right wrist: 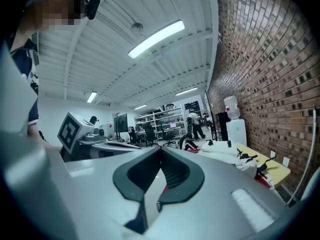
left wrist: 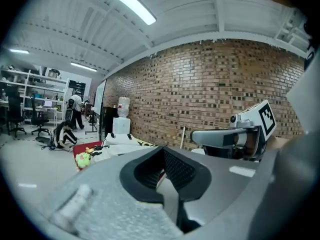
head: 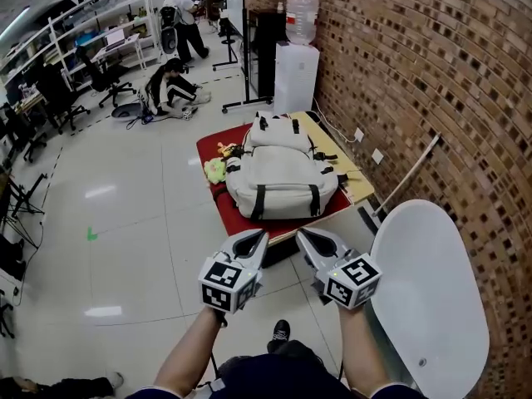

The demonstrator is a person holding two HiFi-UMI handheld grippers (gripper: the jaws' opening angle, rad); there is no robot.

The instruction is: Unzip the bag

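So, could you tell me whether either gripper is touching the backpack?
No, the left gripper and right gripper both hover well short of the backpack.

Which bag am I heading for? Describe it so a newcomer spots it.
Beside the brick wall, just before the white water dispenser, lies a red cloth. The backpack rests on it: large, off-white, with dark straps, dwarfing the green plush toy beside it.

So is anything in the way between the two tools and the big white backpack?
Nothing visible is. Only floor lies between the left tool, the right tool and the cream fabric backpack on the red-covered table.
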